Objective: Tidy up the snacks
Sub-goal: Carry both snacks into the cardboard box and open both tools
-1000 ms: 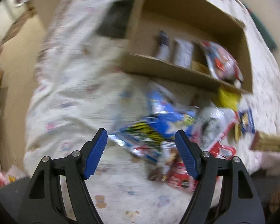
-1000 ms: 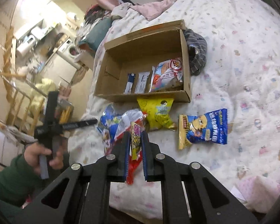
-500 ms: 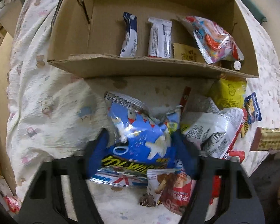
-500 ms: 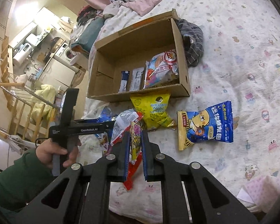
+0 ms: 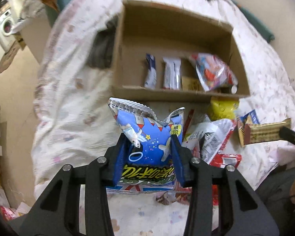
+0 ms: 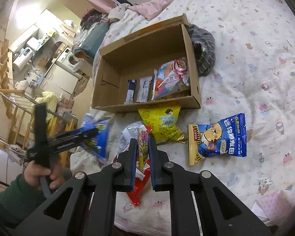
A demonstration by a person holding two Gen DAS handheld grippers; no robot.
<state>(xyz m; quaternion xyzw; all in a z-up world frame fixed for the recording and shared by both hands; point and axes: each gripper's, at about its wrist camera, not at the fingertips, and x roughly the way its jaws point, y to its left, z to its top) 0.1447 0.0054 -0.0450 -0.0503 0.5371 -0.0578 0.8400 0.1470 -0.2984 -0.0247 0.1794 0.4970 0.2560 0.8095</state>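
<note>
Left wrist view: cardboard box (image 5: 175, 45) sits on the bed (image 5: 72, 90), partly filled. Inside, along the near wall: a blue-and-white bar (image 5: 150, 71), a white bar (image 5: 172, 73), a red-and-white bag (image 5: 214, 71). Not yet boxed, in a heap near the box: yellow bag (image 5: 223, 108), white-and-red pouch (image 5: 214, 137), others beneath. Judgement: task under halfway. Left gripper (image 5: 151, 147) is closed about halfway, its blue pads pinching a blue chip bag (image 5: 149, 135) across its width; the bag appears lifted off the heap, short of the box.

Right wrist view: right gripper (image 6: 143, 147) is nearly closed on a thin yellow-and-pink snack stick (image 6: 142, 147), held upright, above a red wrapper (image 6: 138, 186). A blue cartoon-bear bag (image 6: 218, 139) lies alone on the bed, right of the heap. Box far, slightly left. The left gripper, motion-blurred, shows at left with the chip bag.
</note>
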